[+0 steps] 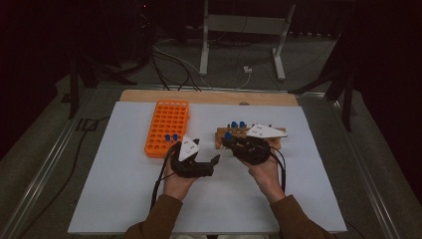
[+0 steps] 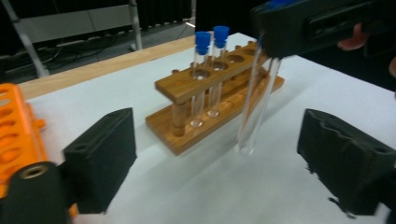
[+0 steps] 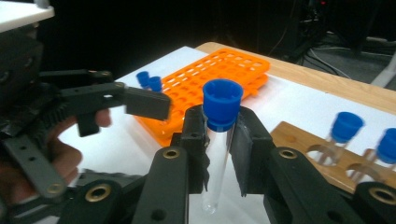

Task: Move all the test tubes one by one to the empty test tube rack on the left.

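Here the right claw (image 3: 218,140) gripped a blue-capped test tube (image 3: 218,154) just below its cap, upright above the white worktop (image 1: 124,189), just beside the wooden rack (image 2: 205,100). The left claw (image 2: 219,158) stood spread wide, empty, near the orange rack (image 1: 166,127).

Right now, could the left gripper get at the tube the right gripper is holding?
Probably yes. The left gripper is open, and the tube hangs upright in the right gripper, beside the wooden rack, with bare table between them.
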`<state>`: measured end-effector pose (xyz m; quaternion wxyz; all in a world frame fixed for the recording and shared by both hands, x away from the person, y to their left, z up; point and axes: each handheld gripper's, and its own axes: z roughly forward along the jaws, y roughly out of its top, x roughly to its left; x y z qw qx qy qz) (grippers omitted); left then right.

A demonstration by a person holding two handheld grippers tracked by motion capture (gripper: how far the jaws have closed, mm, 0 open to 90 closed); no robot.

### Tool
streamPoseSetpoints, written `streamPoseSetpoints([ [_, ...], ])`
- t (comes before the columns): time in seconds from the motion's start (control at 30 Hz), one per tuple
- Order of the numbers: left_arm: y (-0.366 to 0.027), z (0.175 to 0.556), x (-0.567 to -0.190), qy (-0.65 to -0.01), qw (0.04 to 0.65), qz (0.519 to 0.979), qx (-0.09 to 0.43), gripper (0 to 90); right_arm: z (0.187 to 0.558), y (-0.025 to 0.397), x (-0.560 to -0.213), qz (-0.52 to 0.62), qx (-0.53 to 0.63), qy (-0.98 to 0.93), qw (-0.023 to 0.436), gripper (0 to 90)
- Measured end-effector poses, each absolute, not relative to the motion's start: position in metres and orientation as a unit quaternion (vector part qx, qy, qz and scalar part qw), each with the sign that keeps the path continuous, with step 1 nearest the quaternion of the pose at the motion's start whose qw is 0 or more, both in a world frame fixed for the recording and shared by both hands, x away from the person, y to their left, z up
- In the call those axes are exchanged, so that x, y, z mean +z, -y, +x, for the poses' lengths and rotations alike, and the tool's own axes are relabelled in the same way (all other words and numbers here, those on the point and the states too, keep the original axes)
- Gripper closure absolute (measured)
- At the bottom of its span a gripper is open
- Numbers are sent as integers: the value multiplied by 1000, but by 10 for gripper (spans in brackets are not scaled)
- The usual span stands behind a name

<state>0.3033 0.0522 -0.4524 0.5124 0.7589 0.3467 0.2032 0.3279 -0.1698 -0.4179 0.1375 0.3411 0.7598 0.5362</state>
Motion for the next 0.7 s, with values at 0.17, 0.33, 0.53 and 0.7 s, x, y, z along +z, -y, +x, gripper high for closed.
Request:
streamPoseSetpoints([
  [0.17,-45,303,-452,-335,518,762,198,322,325,163,-419,333,540,-762,129,760],
  [0.33,-43,303,-452,-320,527,765,186,532,322,158,-419,325,539,-767,125,760],
  [0.53,-44,303,-452,-315,538,762,176,672,321,155,-420,322,539,-769,122,760],
  [0.7,-44,303,-452,-311,539,763,175,724,321,155,-421,320,539,-770,121,760],
])
